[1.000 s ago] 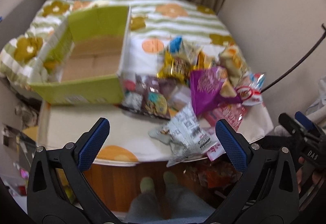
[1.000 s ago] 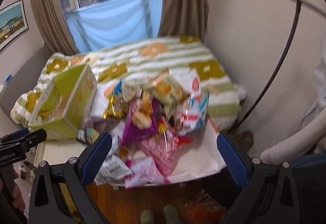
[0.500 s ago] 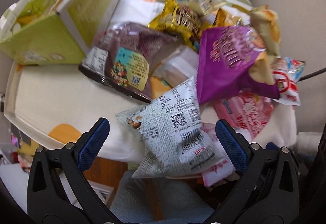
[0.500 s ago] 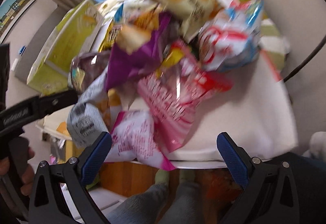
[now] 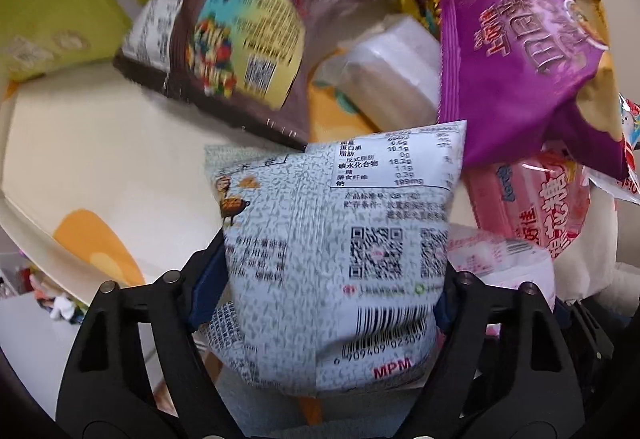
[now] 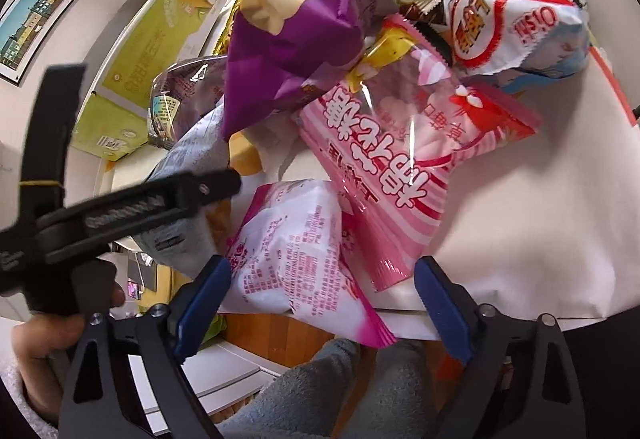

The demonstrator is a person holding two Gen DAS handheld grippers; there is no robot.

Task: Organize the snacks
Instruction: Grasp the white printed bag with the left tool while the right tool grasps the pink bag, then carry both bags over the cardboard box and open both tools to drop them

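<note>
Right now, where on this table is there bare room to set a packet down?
Two bare patches: the cloth between the green box, the brown bag and the grey packet; and the cloth right of the pink striped bag. Between them, packets overlap in a heap.

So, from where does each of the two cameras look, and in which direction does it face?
Left wrist: sits on the left claw, facing forward and down over the table edge at the grey-white snack bag pinched between its fingers.
Right wrist: sits on the right claw, facing the white-pink packet between its open fingers; the person's left hand and grey-clad legs show.
Shared: the purple bag and the green box.
</note>
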